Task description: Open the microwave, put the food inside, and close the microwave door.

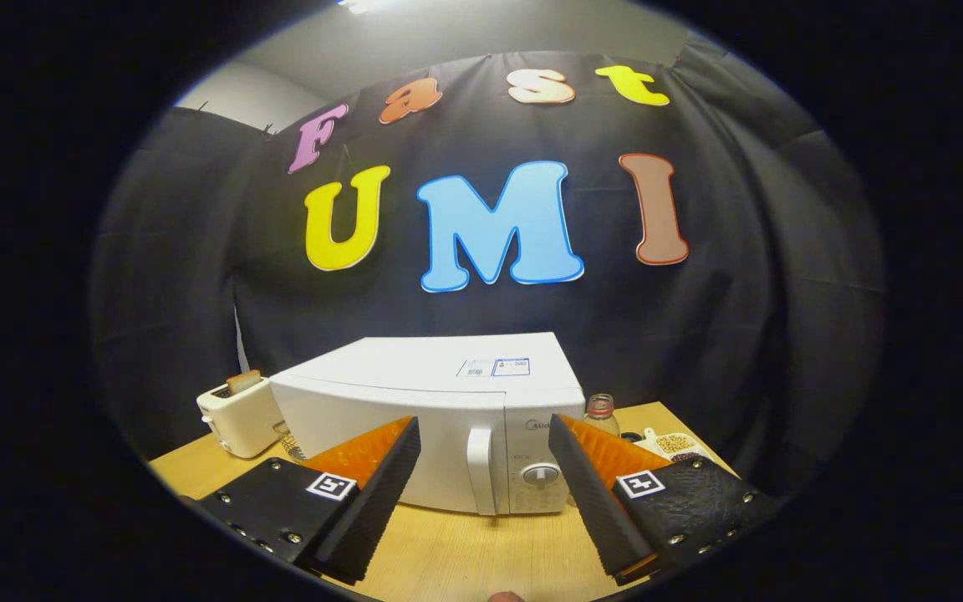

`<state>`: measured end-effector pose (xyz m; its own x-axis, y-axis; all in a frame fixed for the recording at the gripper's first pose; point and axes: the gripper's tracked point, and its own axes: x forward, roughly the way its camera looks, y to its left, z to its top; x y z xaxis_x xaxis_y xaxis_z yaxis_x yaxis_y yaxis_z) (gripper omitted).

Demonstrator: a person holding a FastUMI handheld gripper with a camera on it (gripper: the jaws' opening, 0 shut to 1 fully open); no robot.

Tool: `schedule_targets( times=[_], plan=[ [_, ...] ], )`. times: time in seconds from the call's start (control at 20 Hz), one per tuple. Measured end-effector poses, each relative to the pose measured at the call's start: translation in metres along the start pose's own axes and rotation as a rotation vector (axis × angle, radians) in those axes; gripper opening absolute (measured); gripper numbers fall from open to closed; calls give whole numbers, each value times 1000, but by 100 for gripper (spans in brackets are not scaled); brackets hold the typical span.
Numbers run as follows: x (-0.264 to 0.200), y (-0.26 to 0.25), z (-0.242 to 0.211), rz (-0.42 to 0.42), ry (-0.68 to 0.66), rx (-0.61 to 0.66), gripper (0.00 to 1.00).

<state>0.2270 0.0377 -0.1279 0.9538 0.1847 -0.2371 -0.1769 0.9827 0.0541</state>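
Note:
A white microwave (415, 401) stands on the wooden table (456, 552) with its door shut. Its vertical handle (480, 470) and round dial (542, 475) face me, just beyond my fingers. My gripper (486, 426) is open, with nothing between the fingers, and hangs a little in front of the microwave, the handle showing in the gap. A plate of food (672, 443) lies on the table to the right of the microwave, partly hidden behind the right finger.
A cream toaster (239, 414) with a slice of bread in it stands left of the microwave. A small bottle with a red cap (600, 414) is right of the microwave, near the plate. Black cloth walls the booth behind.

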Motion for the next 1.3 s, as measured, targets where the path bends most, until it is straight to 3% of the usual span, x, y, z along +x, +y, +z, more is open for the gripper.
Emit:
schedule_targets(
  times=[0.65, 0.85, 0.9, 0.95, 1.05, 1.2, 1.25, 1.3],
  plan=[
    [82, 3, -96, -19, 221, -43, 98],
    [89, 1, -109, -41, 261, -46, 72],
    [88, 1, -108, -48, 260, -46, 59],
    [88, 1, -108, -50, 259, -50, 54],
    [85, 3, -107, -44, 261, -52, 52],
    [87, 4, -112, -45, 296, -34, 41],
    [87, 4, -110, -50, 298, -33, 32],
    [84, 3, -111, -48, 307, -43, 32]
  ],
)
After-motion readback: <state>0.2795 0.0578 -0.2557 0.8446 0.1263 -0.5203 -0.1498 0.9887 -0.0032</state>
